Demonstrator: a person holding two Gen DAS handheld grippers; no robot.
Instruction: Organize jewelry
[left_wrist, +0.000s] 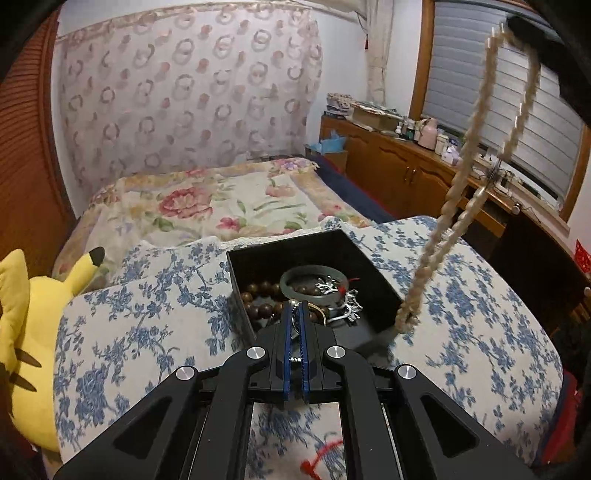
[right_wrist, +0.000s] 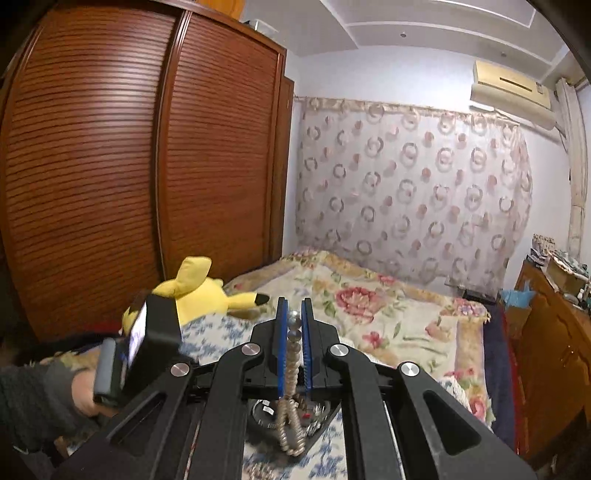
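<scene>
A black open box (left_wrist: 373, 266) sits on a blue-flowered cushion (left_wrist: 147, 314). It holds a grey-green bangle (left_wrist: 295, 291), a brown bead bracelet (left_wrist: 258, 291) and silver pieces (left_wrist: 351, 306). My left gripper (left_wrist: 294, 310) is at the box's near edge, shut on a silver ring-like piece (left_wrist: 294, 322). My right gripper (right_wrist: 293, 314) is shut on a long pearl necklace (right_wrist: 293, 354), held high. The necklace (left_wrist: 458, 192) hangs in a loop, its low end by the box's right corner. The box (right_wrist: 321, 417) shows below the right gripper.
A yellow Pikachu plush (left_wrist: 33, 325) lies left of the cushion. A flowered bedspread (left_wrist: 221, 199) lies behind. A wooden cabinet (left_wrist: 399, 166) with clutter stands at right under a window. A louvred wardrobe (right_wrist: 129, 166) stands at left.
</scene>
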